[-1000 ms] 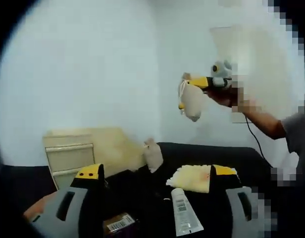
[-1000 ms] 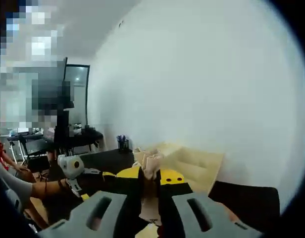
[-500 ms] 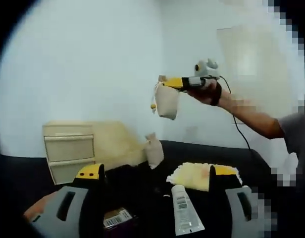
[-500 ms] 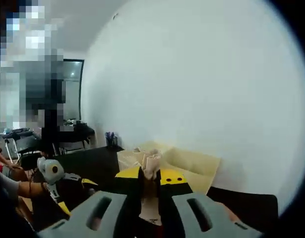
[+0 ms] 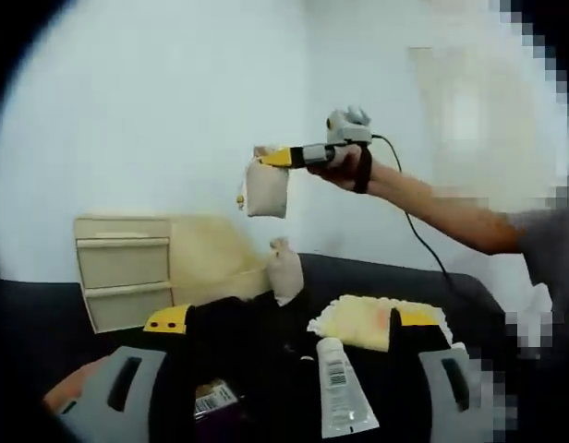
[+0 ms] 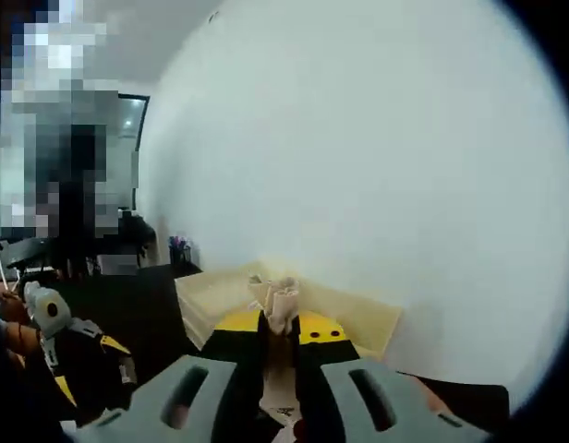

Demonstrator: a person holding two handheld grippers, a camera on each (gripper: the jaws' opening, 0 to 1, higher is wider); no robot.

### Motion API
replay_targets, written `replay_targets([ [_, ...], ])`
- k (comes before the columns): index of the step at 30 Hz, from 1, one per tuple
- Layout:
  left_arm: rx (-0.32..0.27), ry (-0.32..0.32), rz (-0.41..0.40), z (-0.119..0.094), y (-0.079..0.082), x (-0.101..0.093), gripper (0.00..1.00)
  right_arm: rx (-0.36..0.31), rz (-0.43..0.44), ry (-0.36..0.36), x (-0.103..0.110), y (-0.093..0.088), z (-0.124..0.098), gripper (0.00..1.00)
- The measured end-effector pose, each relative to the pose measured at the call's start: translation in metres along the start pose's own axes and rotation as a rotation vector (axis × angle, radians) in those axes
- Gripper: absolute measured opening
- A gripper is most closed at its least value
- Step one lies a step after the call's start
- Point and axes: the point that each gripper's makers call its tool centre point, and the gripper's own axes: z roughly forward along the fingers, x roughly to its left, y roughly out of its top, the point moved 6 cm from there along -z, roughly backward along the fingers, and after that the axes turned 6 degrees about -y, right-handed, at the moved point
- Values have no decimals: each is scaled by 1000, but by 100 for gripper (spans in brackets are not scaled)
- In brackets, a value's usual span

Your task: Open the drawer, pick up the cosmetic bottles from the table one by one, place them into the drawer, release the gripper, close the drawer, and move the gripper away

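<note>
Far left in the left gripper view, cream drawer unit [image 5: 127, 268] against the wall, both fronts looking shut. Low in front, left gripper [image 5: 289, 383] with jaws apart, nothing between, over a white tube [image 5: 338, 388] lying on the black table [image 5: 395, 286]; small beige pouch [image 5: 284, 272] standing beyond. Up right, right gripper [image 5: 266, 161] clamped on a beige drawstring pouch [image 5: 266, 189], dangling in the air near the unit. Likely risks: pouch swinging or slipping loose; nowhere to drop it with the drawer apparently closed.
</note>
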Motion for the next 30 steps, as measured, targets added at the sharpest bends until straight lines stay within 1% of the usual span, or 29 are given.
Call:
replay_targets([
  [1, -3, 0, -3, 0, 4, 1, 78, -1, 9, 3, -1, 0, 1, 8],
  [2, -22, 8, -12, 2, 9, 3, 77, -2, 12, 3, -2, 0, 2, 8],
  [3, -19, 8, 0, 5, 14, 4, 77, -5, 12, 1, -3, 1, 2, 8],
  [4, 10, 22, 27, 11, 21, 9, 77, -8, 10, 1, -4, 2, 3, 9],
  [6, 50, 28, 61, 22, 29, 18, 76, -11, 11, 0, -7, 4, 6, 9],
  [8, 64, 27, 67, 34, 41, 25, 74, -18, 15, -6, -10, 5, 11, 9],
  [9, 82, 23, 31, 38, 46, 27, 72, -21, 18, -6, -12, 6, 14, 9],
  [10, 75, 11, 2, 44, 54, 29, 72, -24, 18, -7, -12, 6, 16, 9],
  [12, 91, -39, -70, 55, 65, 26, 73, -26, 11, -13, -13, 6, 21, 9],
  [13, 94, -38, -77, 59, 68, 27, 74, -26, 7, -18, -14, 6, 23, 9],
  [15, 89, -24, -40, 68, 80, 28, 74, -39, -5, -41, -20, 5, 29, 9],
  [17, 106, -13, 1, 76, 86, 27, 75, -46, -3, -47, -28, 5, 39, 9],
  [18, 118, 6, 5, 79, 89, 29, 75, -48, 1, -49, -32, 5, 44, 9],
  [19, 118, 16, 17, 80, 91, 30, 75, -51, 2, -51, -34, 5, 46, 9],
  [20, 114, 14, 17, 81, 91, 30, 74, -52, 3, -56, -36, 5, 48, 9],
  [21, 112, 9, -3, 83, 91, 29, 75, -52, 4, -62, -40, 6, 53, 9],
  [22, 128, 13, -24, 85, 88, 30, 75, -55, 3, -69, -45, 7, 58, 9],
  [23, 130, 18, -18, 86, 85, 30, 75, -58, 2, -76, -48, 8, 61, 9],
  [25, 210, 31, -21, 87, 76, 33, 76, -63, -10, -89, -52, 9, 68, 9],
  [26, 237, 33, -15, 88, 72, 33, 77, -64, -14, -94, -54, 9, 70, 9],
  [27, 231, 33, 4, 90, 71, 33, 77, -66, -20, -97, -56, 9, 74, 9],
  [28, 253, 39, 26, 90, 69, 34, 77, -66, -25, -99, -58, 8, 78, 9],
  [30, 259, 50, 40, 89, 68, 34, 77, -65, -31, -101, -61, 5, 84, 9],
])
